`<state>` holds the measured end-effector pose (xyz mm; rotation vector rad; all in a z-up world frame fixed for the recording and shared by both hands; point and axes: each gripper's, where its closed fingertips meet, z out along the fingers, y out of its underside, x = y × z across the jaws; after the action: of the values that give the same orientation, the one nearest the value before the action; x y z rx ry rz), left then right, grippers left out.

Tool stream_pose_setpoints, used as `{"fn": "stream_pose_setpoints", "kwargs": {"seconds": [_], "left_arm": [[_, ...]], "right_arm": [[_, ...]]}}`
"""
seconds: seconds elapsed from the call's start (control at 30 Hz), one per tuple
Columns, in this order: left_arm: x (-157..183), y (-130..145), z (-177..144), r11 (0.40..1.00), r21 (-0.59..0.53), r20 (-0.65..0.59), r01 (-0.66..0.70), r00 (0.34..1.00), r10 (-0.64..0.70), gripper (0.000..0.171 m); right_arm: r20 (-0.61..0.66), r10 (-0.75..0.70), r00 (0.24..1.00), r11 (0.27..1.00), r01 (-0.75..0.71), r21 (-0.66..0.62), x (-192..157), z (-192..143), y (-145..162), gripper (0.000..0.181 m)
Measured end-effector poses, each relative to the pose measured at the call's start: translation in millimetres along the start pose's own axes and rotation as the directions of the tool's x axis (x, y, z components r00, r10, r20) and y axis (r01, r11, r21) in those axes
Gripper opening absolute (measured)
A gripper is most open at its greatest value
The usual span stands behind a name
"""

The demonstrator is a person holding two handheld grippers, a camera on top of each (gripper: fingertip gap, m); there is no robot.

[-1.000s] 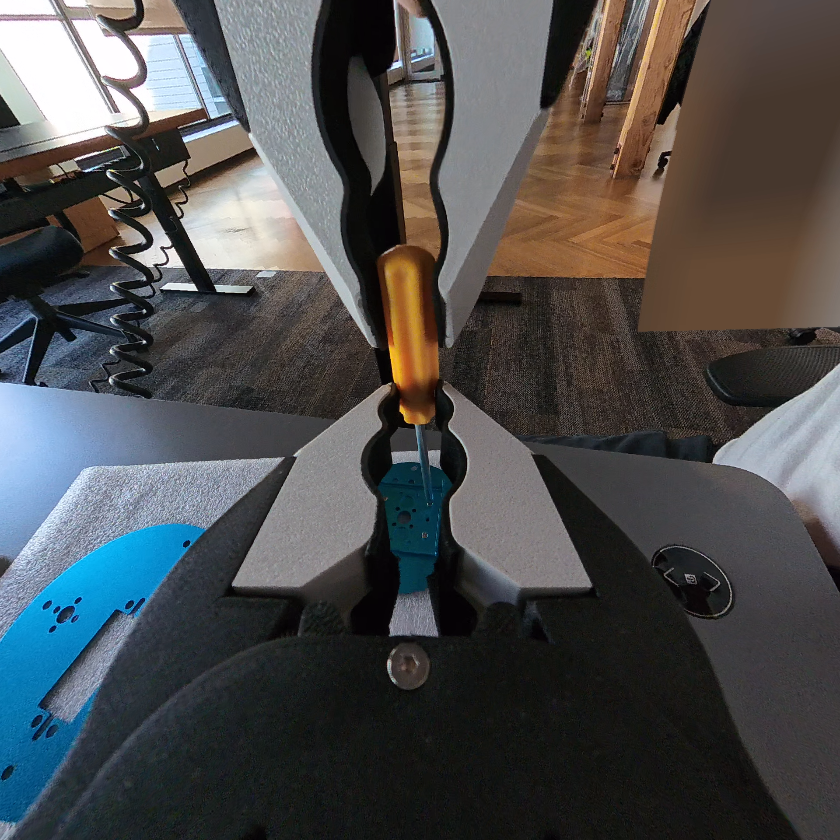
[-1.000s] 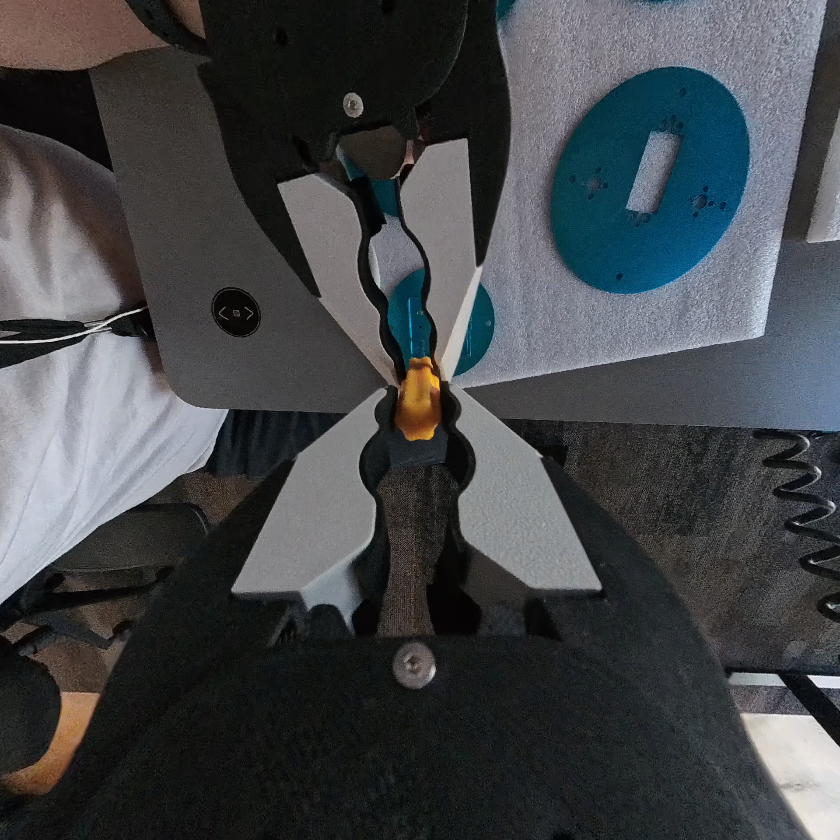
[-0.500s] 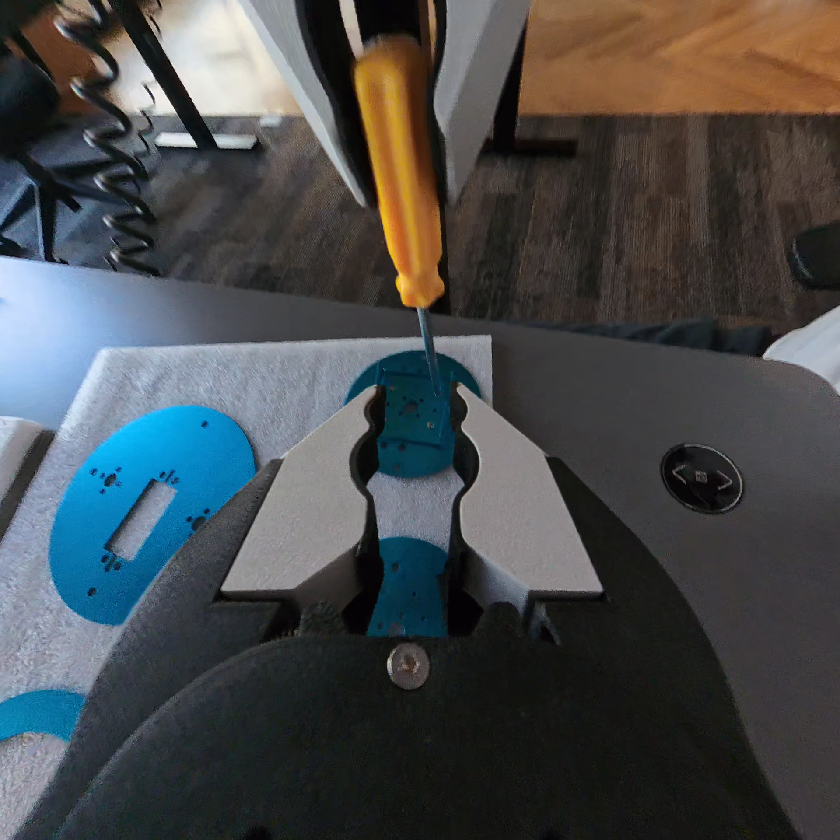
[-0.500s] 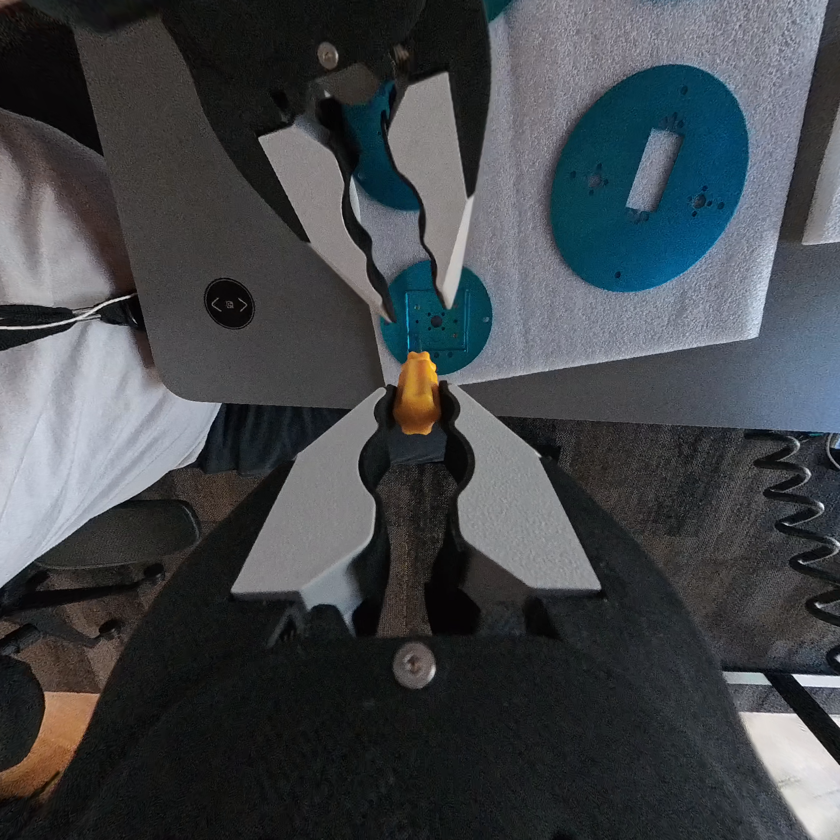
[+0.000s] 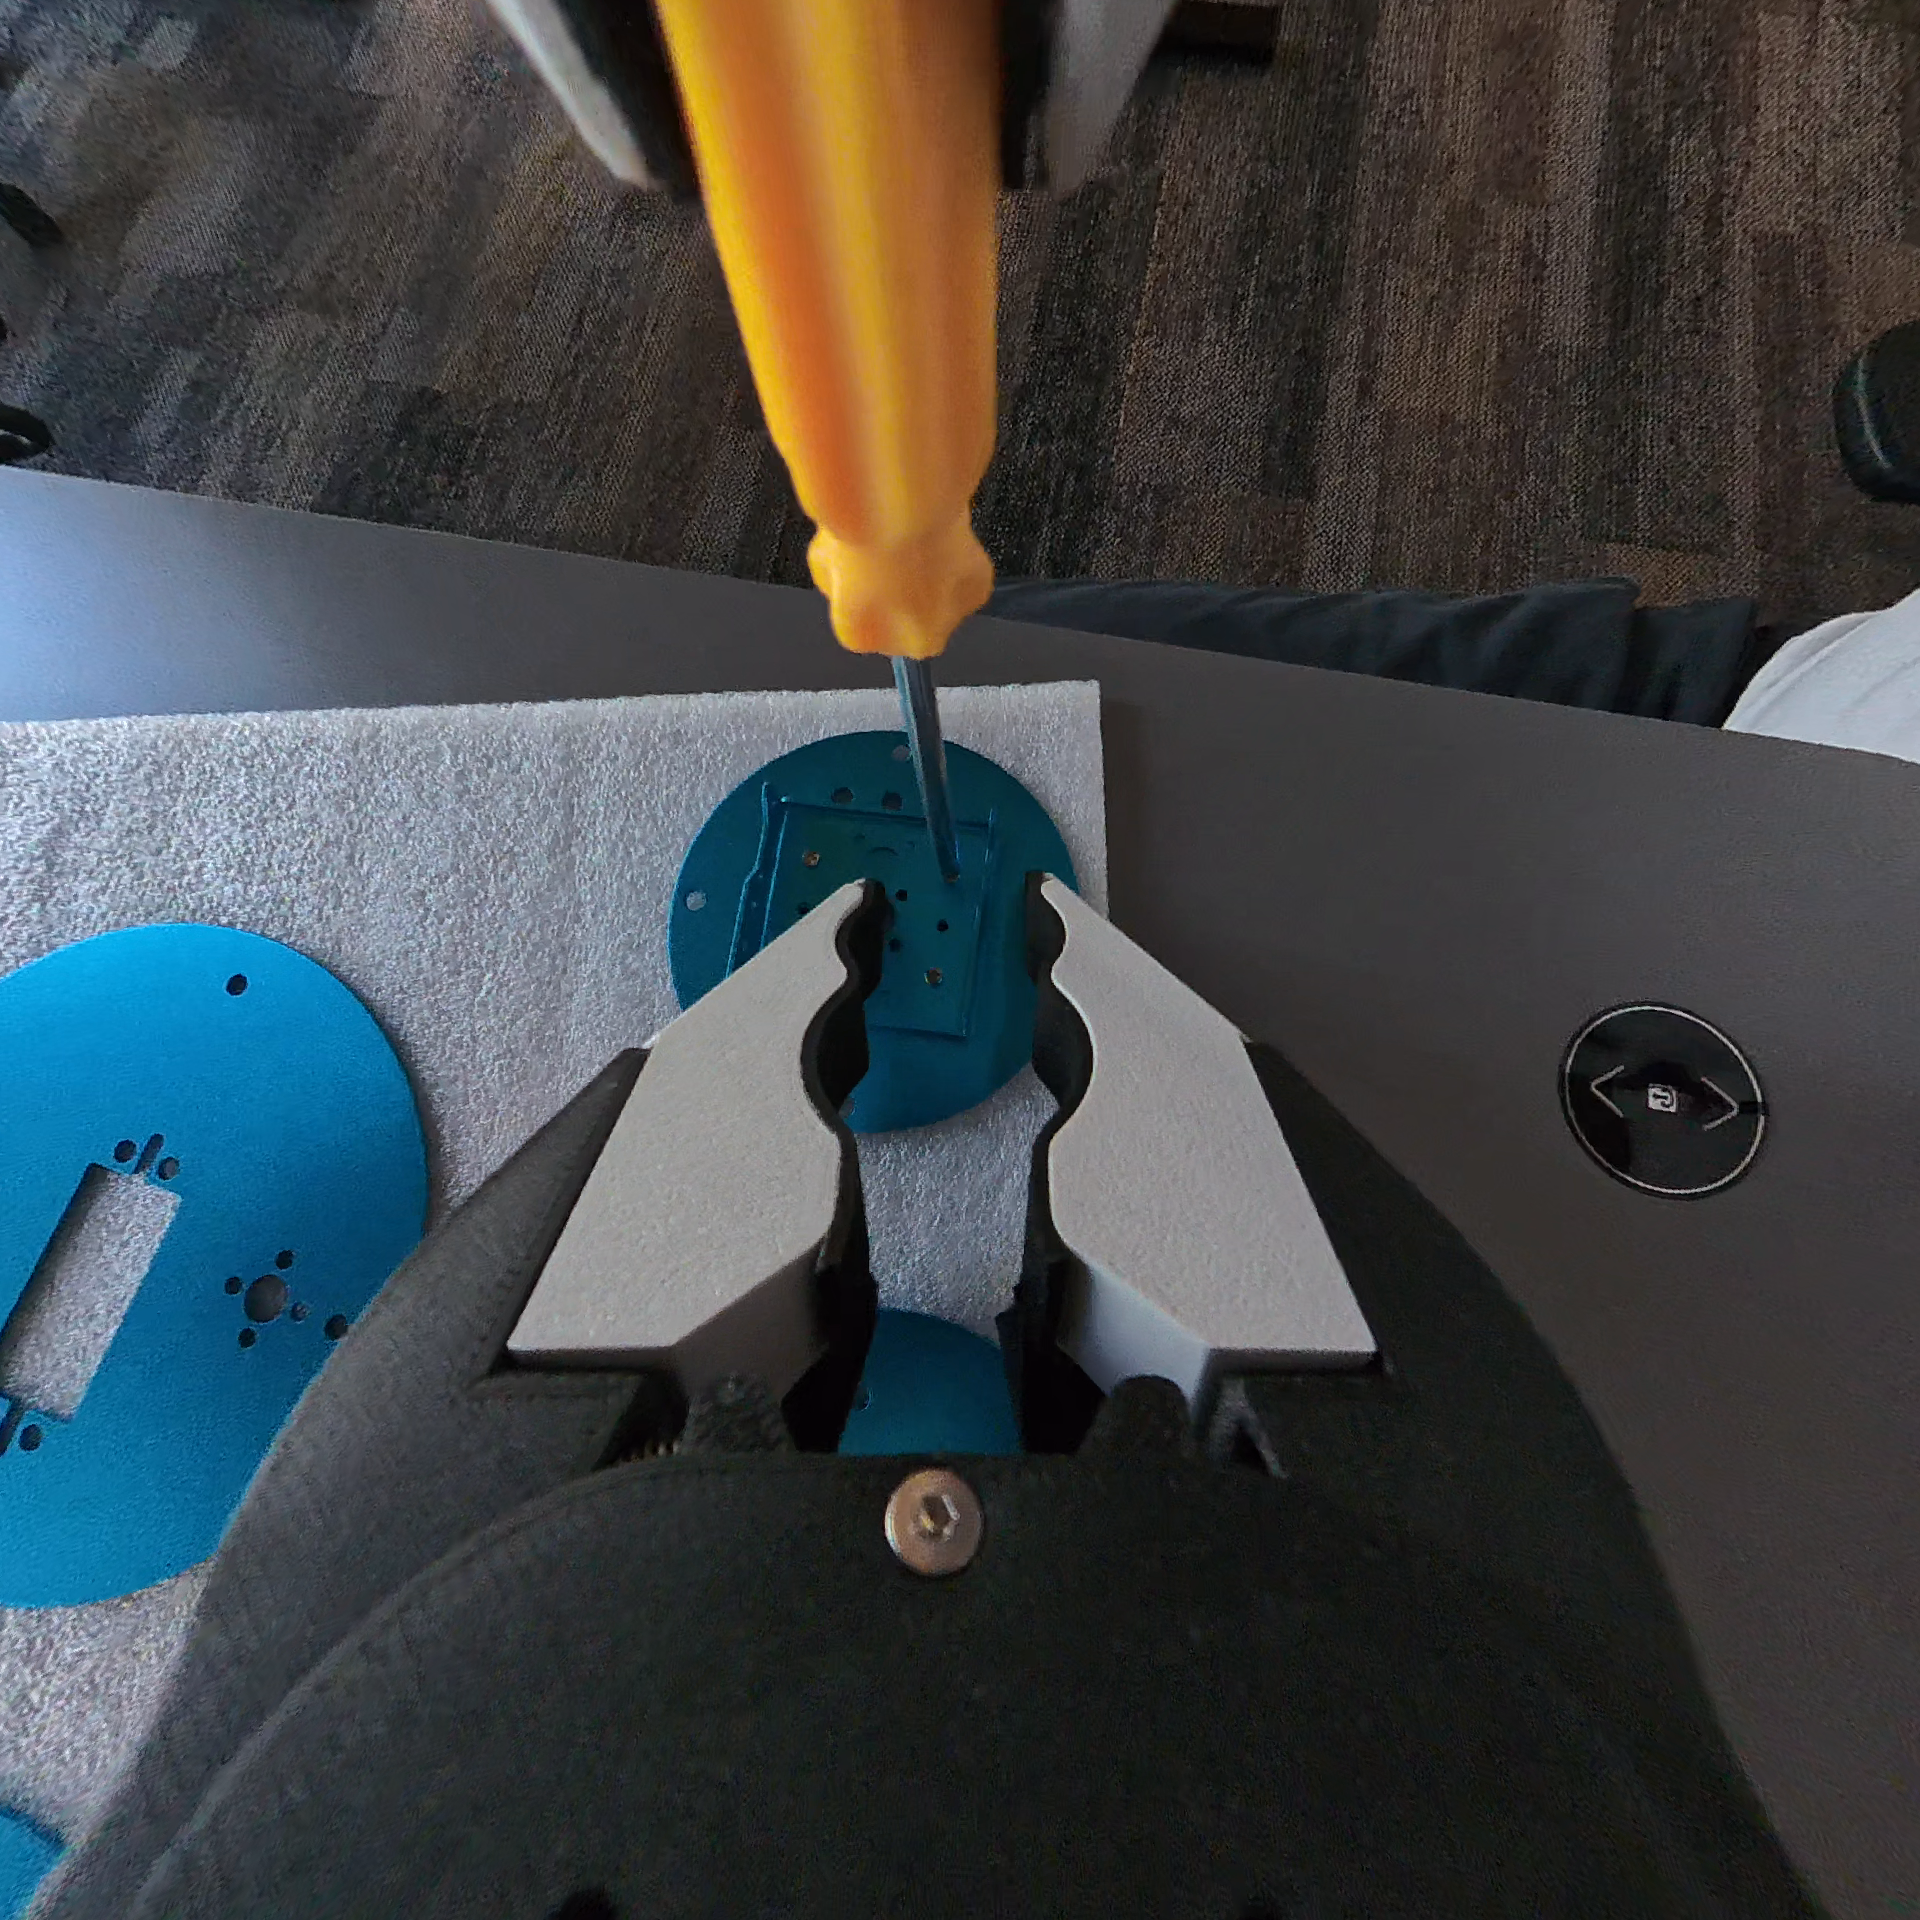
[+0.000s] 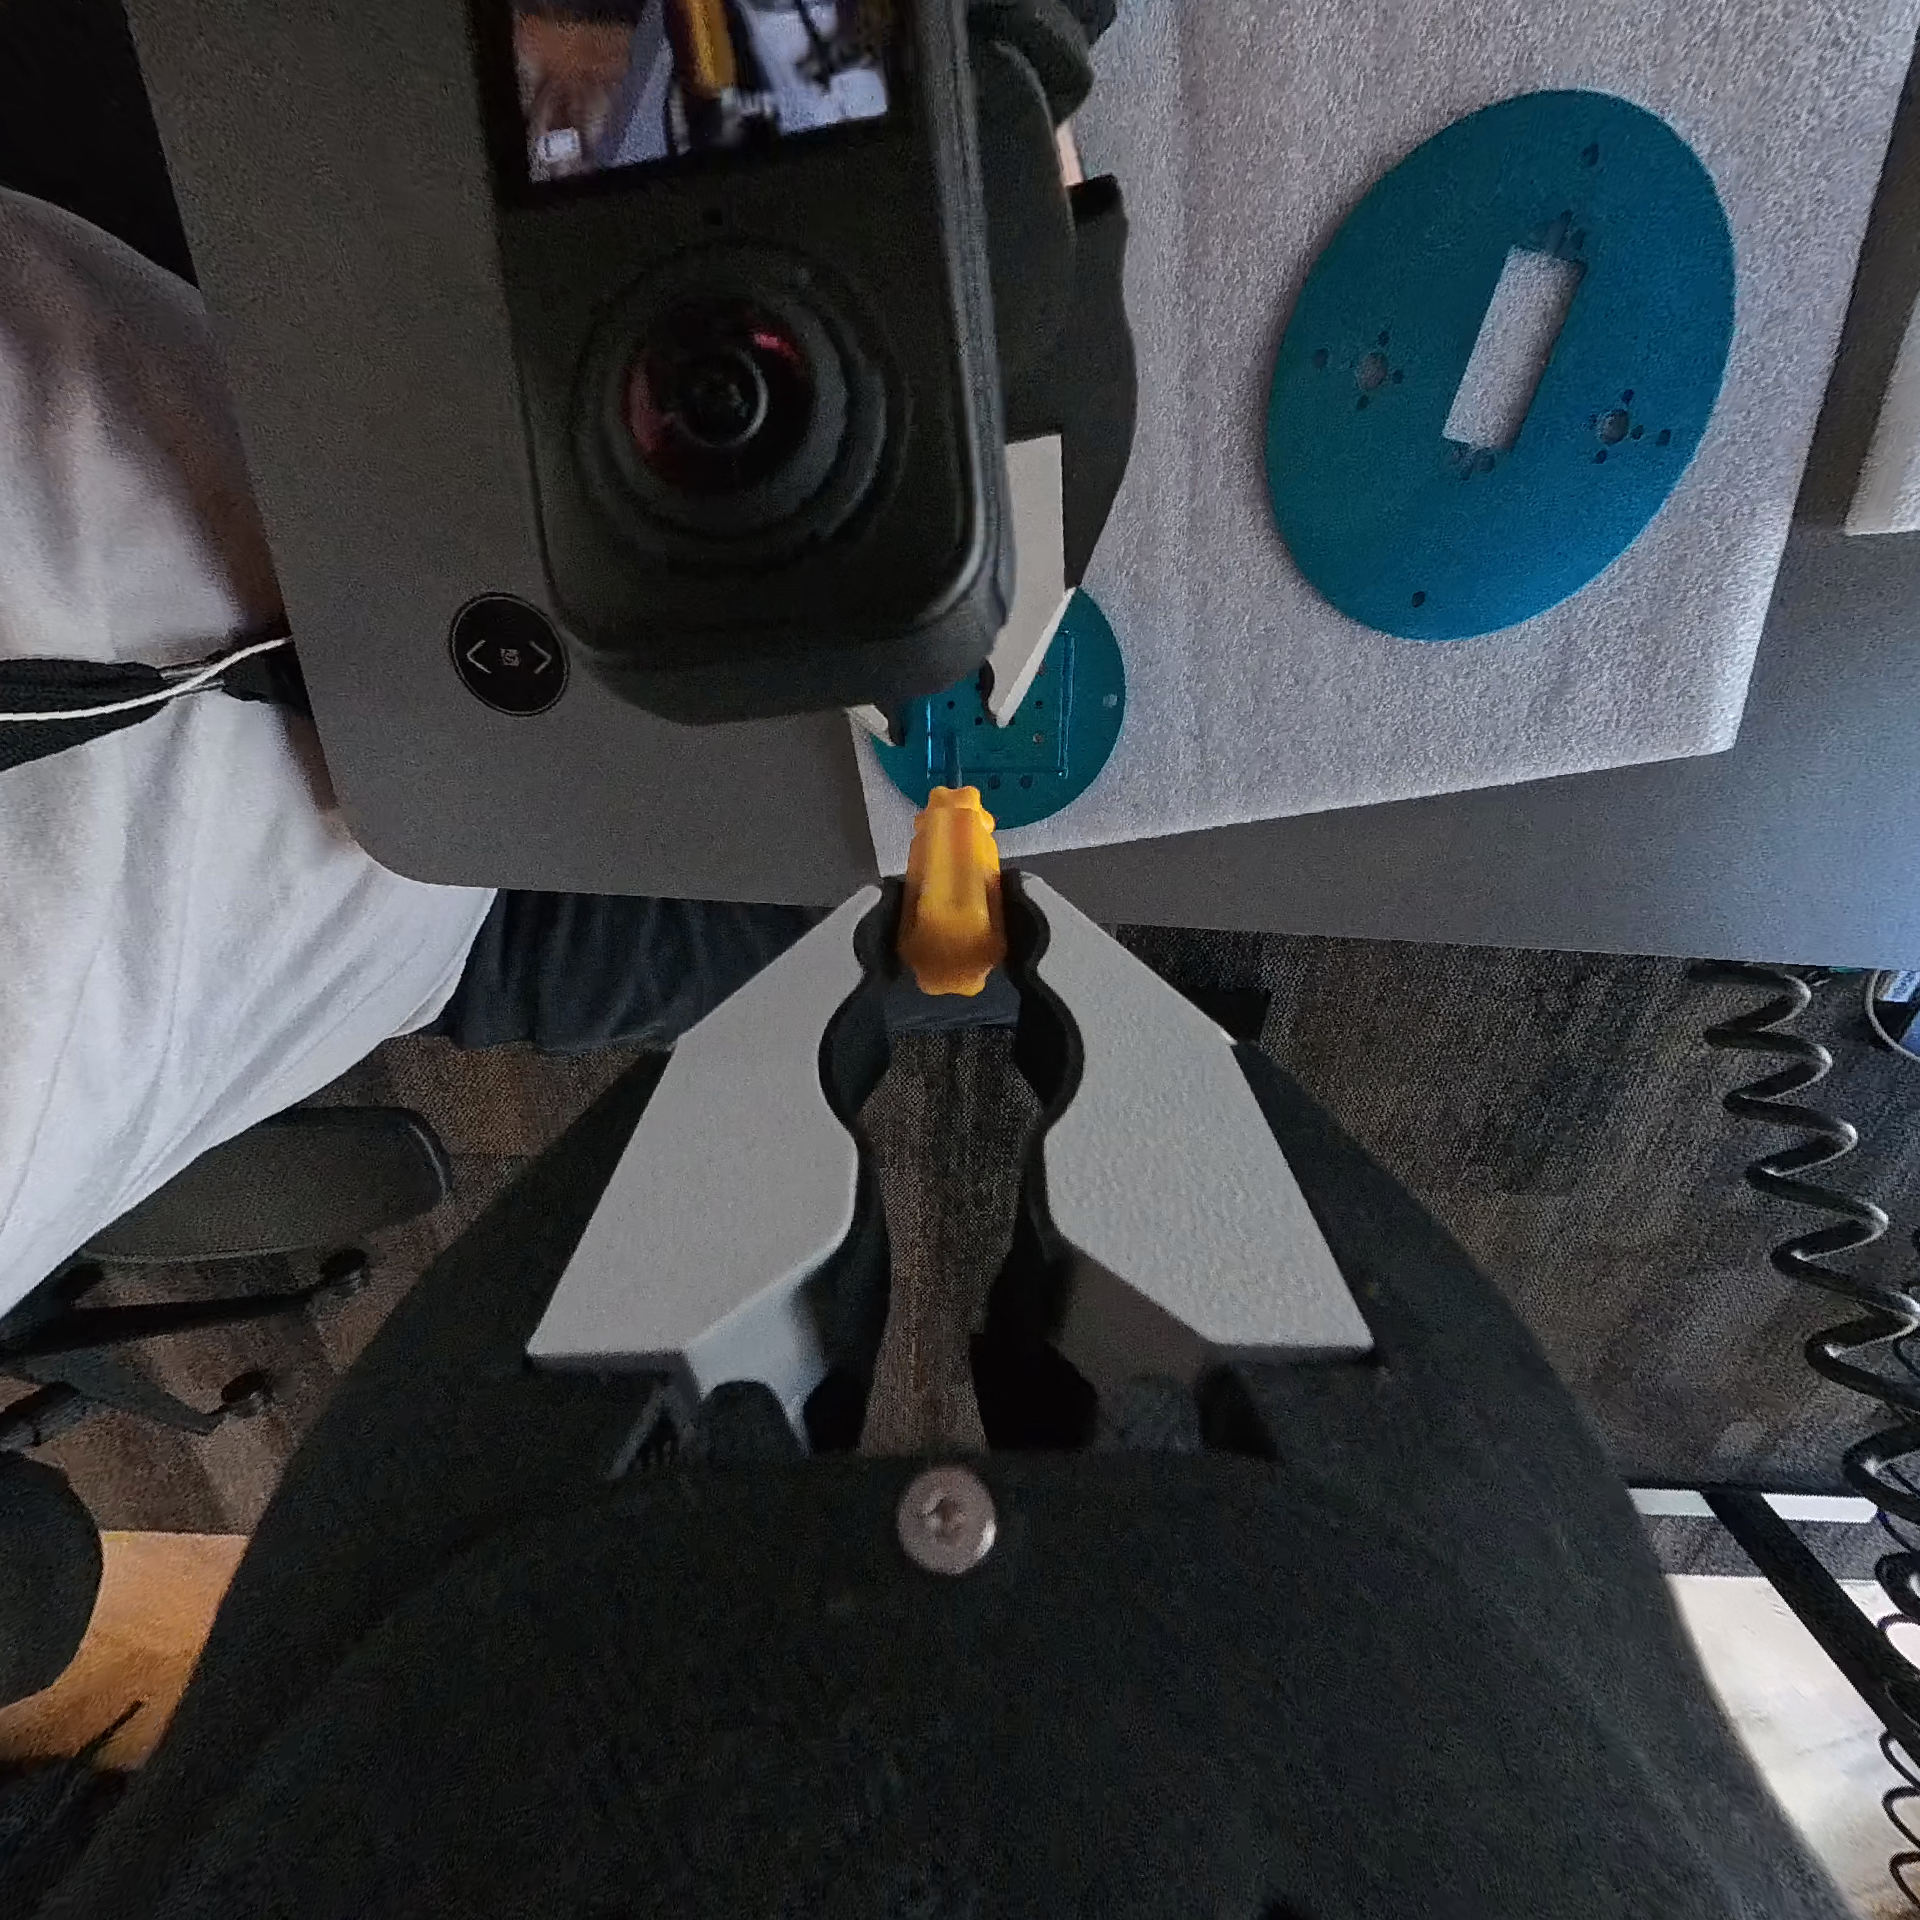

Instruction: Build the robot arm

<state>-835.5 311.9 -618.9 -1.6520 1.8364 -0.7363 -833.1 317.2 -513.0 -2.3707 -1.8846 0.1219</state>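
Right gripper [image 6: 951, 883] clamps an orange screwdriver [image 5: 873, 343], tip on the small blue disc's bracket [image 5: 914, 935] near the foam mat's corner [image 5: 1060, 717]; left gripper [image 5: 951, 894] spread, empty; keeping the shaft upright looks wise.

No words, brand names or numbers can be read anywhere. The only sign is on a small round black button [image 5: 1660, 1099] set flush into the grey desk [image 5: 1455, 831] near its corner: two thin white arrowheads, one pointing left and one pointing right, with a tiny square symbol between them, all inside a thin pale ring. The small screen [image 6: 707, 83] above the lens of the black camera [image 6: 748, 416] shows only a blurred picture, with no legible writing
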Motion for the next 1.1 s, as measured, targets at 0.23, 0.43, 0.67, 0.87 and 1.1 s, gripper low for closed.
{"fn": "stream_pose_setpoints", "kwargs": {"seconds": [0.23, 0.43, 0.67, 0.87, 1.1], "left_arm": [[-3, 1, 0, 0.999, 0.039, 0.004, 0.036, 0.999, -0.036, 0.019], [-3, 1, 1, 0.998, 0.053, 0.005, 0.026, 1.0, -0.027, 0.018], [-2, 0, 1, 0.998, 0.055, 0.011, 0.018, 1.0, -0.019, 0.018], [0, -24, -19, 0.964, 0.223, -0.098, 0.146, 0.987, -0.127, 0.045], [-6, -77, -52, 0.895, 0.447, 0.058, -0.019, 0.998, -0.008, 0.027]], "right_arm": [[0.005, -0.004, 1.0, 1.0, 0.004, -0.011, 2, 0, 0, 0.019], [0.004, 0.137, 0.991, 0.99, -0.137, -0.031, 4, 1, 3, 0.019], [-0.005, 0.371, 0.929, 0.928, -0.371, -0.026, 5, 1, 3, 0.018], [-0.021, 0.37, 0.929, 0.928, -0.371, -0.038, 5, 1, 1, 0.018], [-0.015, 0.419, 0.908, 0.907, -0.42, -0.046, 7, 2, 0, 0.018]]}}
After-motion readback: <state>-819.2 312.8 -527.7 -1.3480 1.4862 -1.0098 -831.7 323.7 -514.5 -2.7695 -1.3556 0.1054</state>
